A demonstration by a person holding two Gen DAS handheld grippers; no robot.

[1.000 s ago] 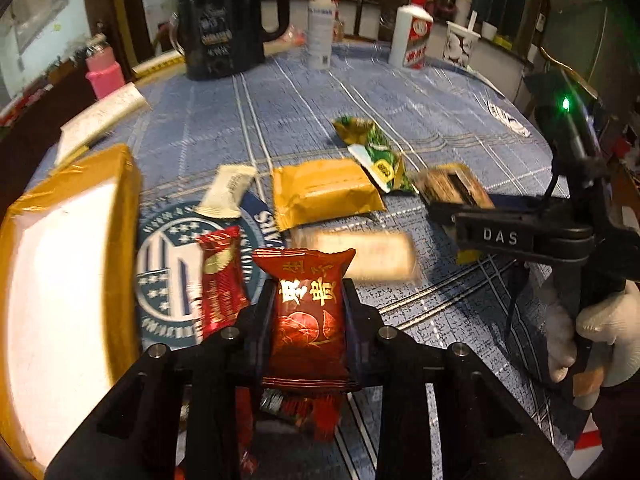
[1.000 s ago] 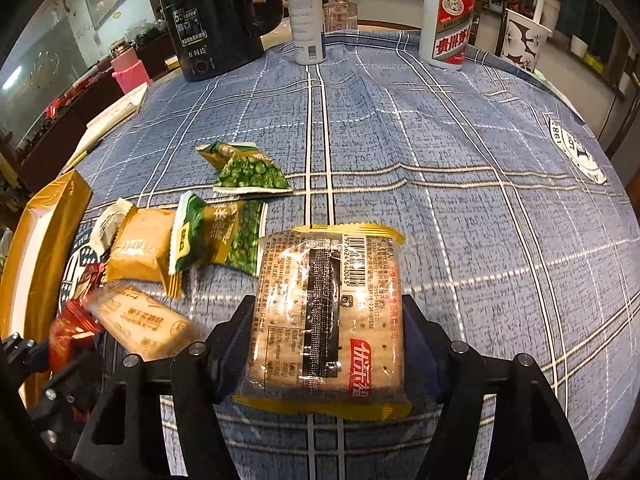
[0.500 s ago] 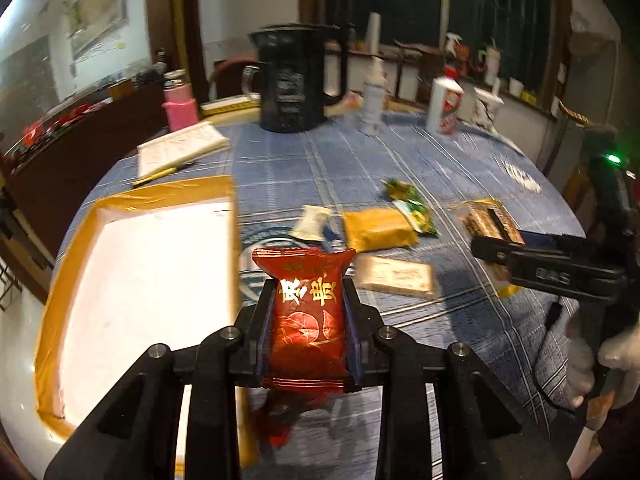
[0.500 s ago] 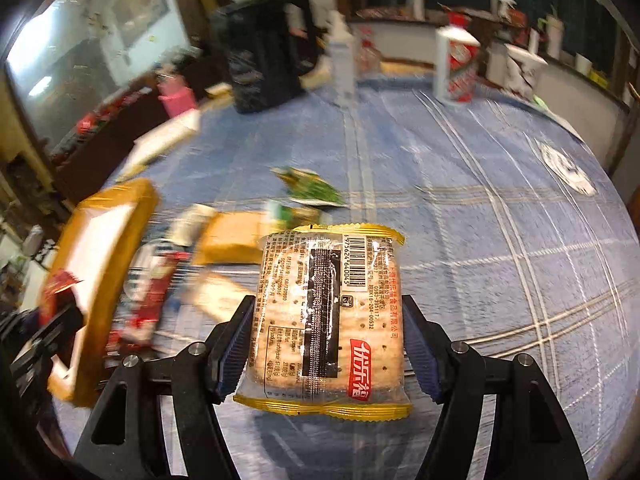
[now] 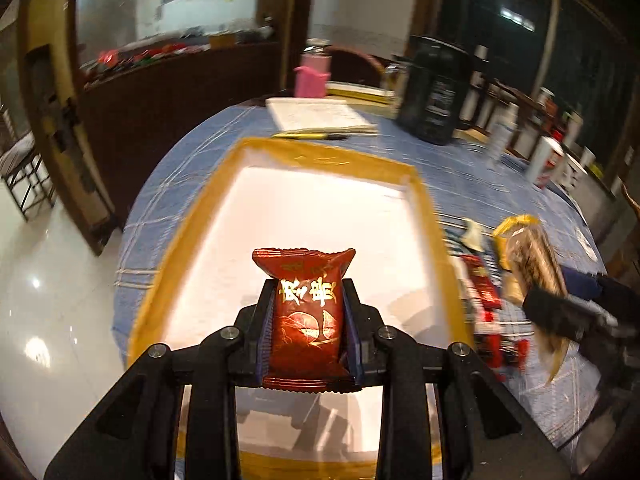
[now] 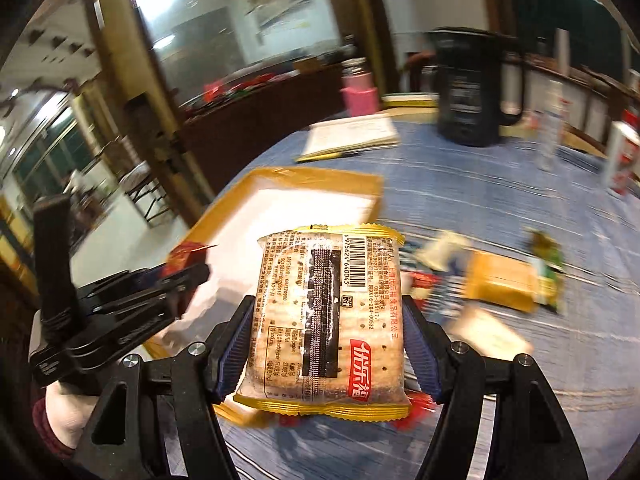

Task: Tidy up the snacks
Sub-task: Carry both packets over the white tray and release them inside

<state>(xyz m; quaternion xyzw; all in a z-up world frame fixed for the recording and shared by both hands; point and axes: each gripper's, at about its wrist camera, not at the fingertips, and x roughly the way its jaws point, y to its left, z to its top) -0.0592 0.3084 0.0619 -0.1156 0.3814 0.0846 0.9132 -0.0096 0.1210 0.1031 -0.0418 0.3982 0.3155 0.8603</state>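
Observation:
My left gripper [image 5: 307, 312] is shut on a red snack packet [image 5: 307, 308] with gold lettering, held above the white floor of a gold-rimmed tray [image 5: 424, 216]. My right gripper [image 6: 327, 320] is shut on a clear cracker pack [image 6: 326, 316] with a yellow edge, over the tray's [image 6: 340, 184] right rim. The left view shows the cracker pack [image 5: 536, 256] and right gripper at the right, blurred. The right view shows the left gripper [image 6: 188, 276] at the left, a red packet corner [image 6: 188, 252] showing. Several loose snacks [image 6: 500, 284] lie on the blue checked cloth to the right of the tray.
At the table's far side stand a black jug [image 6: 468, 88], a notebook [image 6: 352, 136] with a pen, a pink container [image 6: 358, 94] and bottles [image 6: 552, 136]. The table edge drops to a shiny tiled floor [image 5: 44, 292] at the left. A dark cabinet [image 5: 168, 88] stands behind.
Both grippers have swung left with their packets, from over the loose snacks to over the tray. The tray now fills the middle of the left wrist view.

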